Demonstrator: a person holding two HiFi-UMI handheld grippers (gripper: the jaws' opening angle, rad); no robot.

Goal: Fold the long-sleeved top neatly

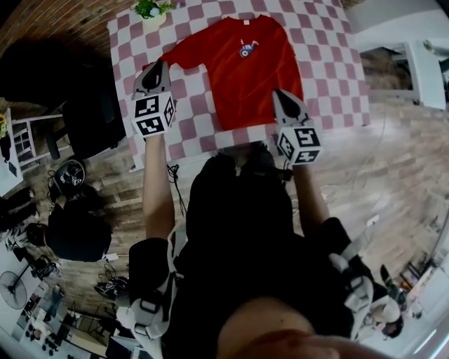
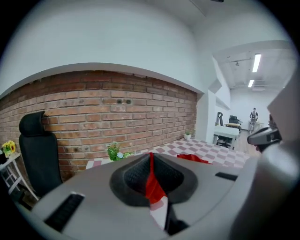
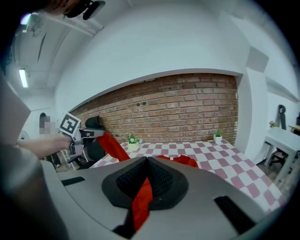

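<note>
The red long-sleeved top (image 1: 242, 66) lies front up on the pink-and-white checked table (image 1: 337, 77), collar at the far edge, with a small print on the chest. My left gripper (image 1: 156, 68) is shut on the end of the top's left sleeve, and red cloth (image 2: 152, 180) shows pinched between its jaws. My right gripper (image 1: 279, 95) is shut on the hem at the near right corner, with a red strip (image 3: 143, 197) clamped between its jaws. In the right gripper view the left gripper (image 3: 96, 133) holds the sleeve lifted off the table.
A small potted plant (image 1: 151, 10) stands at the table's far left corner, and another plant (image 3: 218, 137) at the far right. A black chair (image 2: 40, 150) sits left of the table by the brick wall. A white desk (image 1: 421, 70) is to the right.
</note>
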